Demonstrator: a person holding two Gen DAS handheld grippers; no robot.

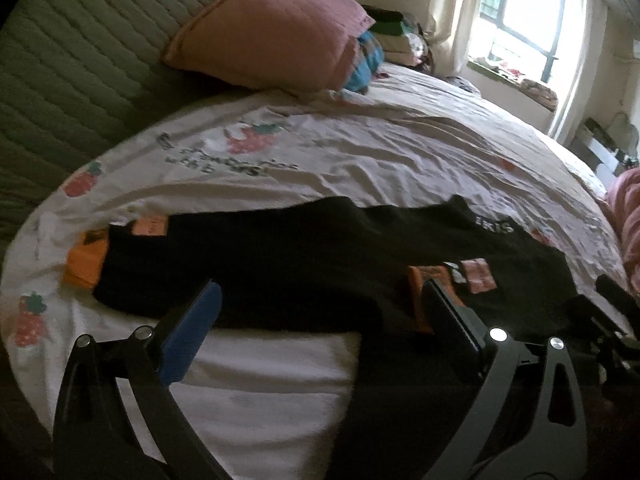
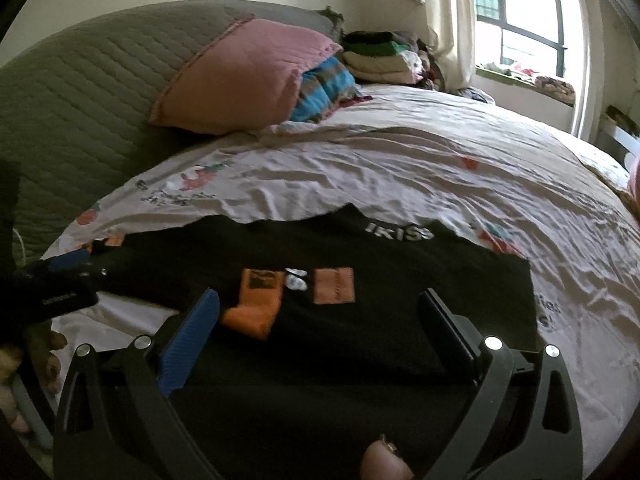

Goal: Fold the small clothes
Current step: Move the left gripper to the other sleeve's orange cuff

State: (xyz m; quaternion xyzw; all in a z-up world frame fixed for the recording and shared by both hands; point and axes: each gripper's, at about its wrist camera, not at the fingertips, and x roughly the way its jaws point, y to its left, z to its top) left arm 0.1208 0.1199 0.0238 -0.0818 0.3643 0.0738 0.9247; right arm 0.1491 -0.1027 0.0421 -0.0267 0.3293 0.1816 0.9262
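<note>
Both tongs, left gripper (image 1: 316, 312) and right gripper (image 2: 320, 316), released; we judge black T-shirt (image 2: 380, 280) at 12 o'clock part-folded, more folds left.

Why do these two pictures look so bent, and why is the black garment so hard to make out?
Left wrist view: the fisheye lens curves the bed and darkens the corners; the window is blown out, so the black garment loses detail. Right wrist view: same bending and window glare; the garment is dark, and everything looks slightly soft.
</note>
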